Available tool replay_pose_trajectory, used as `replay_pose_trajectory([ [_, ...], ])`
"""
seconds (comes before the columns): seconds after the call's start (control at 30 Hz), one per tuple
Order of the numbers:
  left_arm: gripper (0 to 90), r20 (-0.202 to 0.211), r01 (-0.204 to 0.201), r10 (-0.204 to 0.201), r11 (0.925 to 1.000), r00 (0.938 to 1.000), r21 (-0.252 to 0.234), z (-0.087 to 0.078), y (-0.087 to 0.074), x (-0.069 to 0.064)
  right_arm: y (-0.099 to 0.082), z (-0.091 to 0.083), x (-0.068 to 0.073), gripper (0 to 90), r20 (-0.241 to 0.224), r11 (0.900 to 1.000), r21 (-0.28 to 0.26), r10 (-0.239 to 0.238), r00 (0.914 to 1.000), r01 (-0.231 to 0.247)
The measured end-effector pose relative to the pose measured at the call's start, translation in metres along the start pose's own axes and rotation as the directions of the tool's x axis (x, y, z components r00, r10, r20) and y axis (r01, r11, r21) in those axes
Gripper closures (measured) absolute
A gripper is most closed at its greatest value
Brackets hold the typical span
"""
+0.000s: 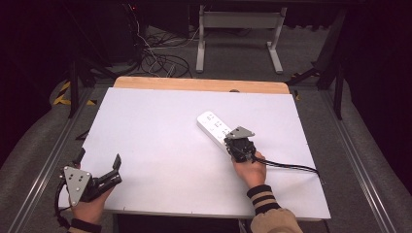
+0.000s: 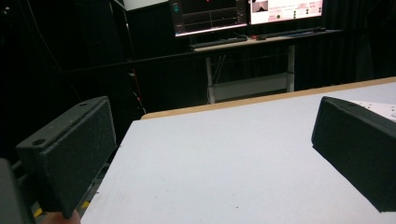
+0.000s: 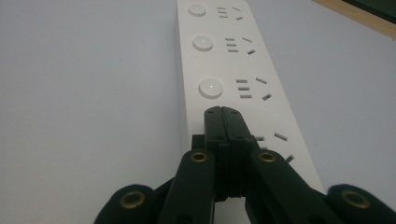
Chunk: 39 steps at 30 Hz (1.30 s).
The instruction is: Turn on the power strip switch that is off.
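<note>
While the right tongs point(image 3: 222, 111), pressed together, rest tip-down on the long white plastic power strip point(image 3: 219, 60) lying right of centre on the white worktop point(image 1: 160, 145), apparently pressing a switch button, the left tongs point(image 1: 98, 162) wait spread and empty.

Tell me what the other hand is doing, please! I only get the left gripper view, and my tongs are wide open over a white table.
Observer: The right tongs are shut tight, tips together over a white power strip.
Operator: Are they pushing a button?
Observer: I can't tell, because the tips cover that spot. Three round buttons show beyond them.
Operator: Where is the strip?
Observer: It lies slanted, right of the middle of the table, far from your left tongs at the near left corner.
</note>
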<state>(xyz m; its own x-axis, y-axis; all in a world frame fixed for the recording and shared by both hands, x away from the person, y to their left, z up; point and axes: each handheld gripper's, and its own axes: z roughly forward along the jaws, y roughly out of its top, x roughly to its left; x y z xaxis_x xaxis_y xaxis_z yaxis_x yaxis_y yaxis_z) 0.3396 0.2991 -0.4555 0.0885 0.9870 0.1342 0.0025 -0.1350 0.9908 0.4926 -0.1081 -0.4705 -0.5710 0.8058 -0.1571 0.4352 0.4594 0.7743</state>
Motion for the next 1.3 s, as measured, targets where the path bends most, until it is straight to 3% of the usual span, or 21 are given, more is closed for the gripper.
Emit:
replay_pose_trajectory([
  [1.3, 0.2, 0.008, 0.005, -0.005, 1.0, 1.0, 0.005, 0.0023, -0.0004, -0.0004, 0.0, -0.0012, -0.0005, 90.0, -0.002, 0.9999, -0.014, 0.007, 1.0, -0.007],
])
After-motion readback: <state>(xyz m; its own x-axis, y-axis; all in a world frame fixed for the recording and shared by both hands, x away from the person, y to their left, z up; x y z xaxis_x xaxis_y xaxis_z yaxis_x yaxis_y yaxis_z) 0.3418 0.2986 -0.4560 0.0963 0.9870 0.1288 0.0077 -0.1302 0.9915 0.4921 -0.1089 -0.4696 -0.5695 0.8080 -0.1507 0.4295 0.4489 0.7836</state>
